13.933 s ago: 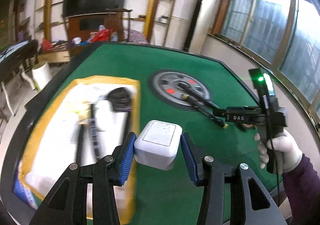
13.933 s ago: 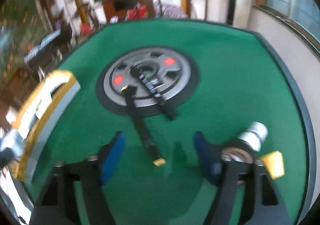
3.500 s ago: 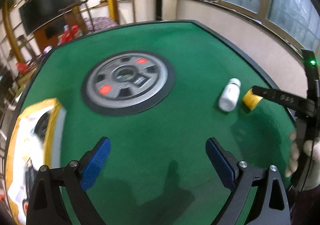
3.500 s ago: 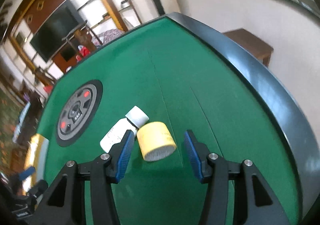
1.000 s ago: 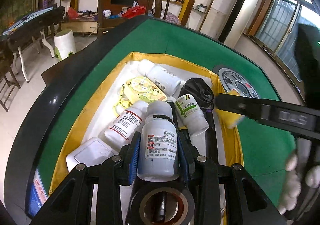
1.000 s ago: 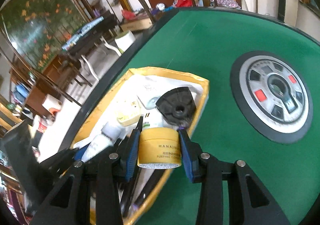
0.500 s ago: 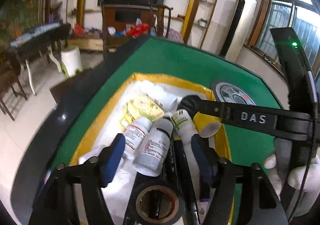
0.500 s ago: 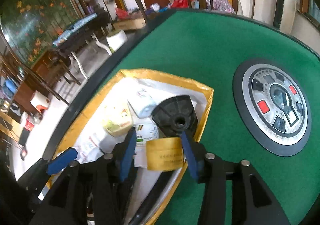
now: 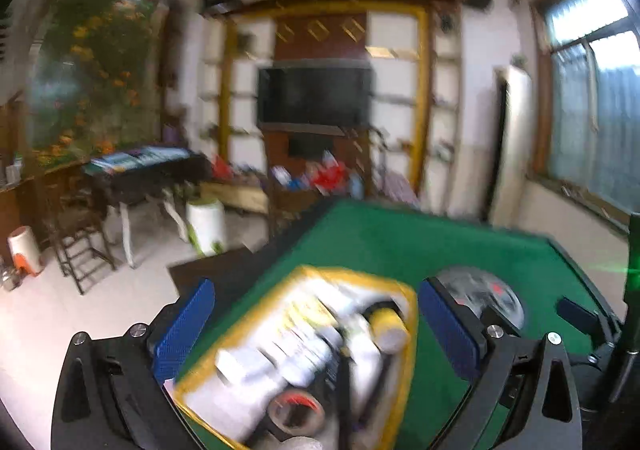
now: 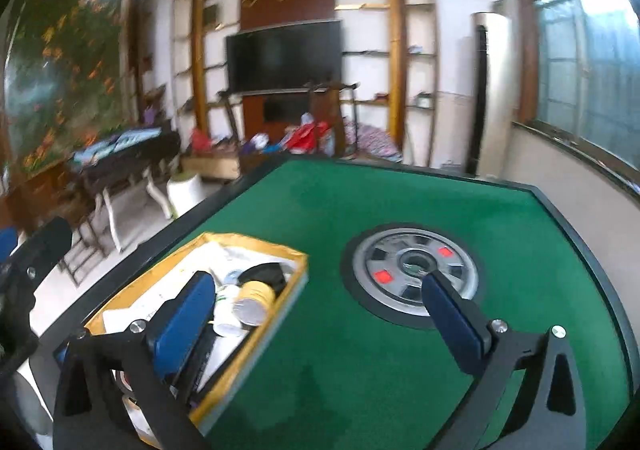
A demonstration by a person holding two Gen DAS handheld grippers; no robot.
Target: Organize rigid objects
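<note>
A yellow-rimmed tray [image 9: 406,292] [image 10: 298,262] lies on the green table and holds several white bottles [image 9: 300,362], a yellow jar [image 9: 390,326] [image 10: 256,300], a black disc [image 10: 266,274] and a tape roll [image 9: 296,416]. The left wrist view is blurred by motion. My left gripper [image 9: 316,334] is open and empty, raised above the tray. My right gripper [image 10: 320,316] is open and empty, above the tray's right edge and the felt.
A grey round weight plate [image 10: 416,276] [image 9: 486,300] lies on the green felt [image 10: 400,202] right of the tray. The table has a black raised rim [image 10: 592,250]. Beyond the table's far left edge are chairs, a white bin [image 10: 186,186] and a TV wall.
Both grippers have opened, let go of the white bottle and the yellow jar into the tray, and lifted up and back. Both views now tilt up toward the room.
</note>
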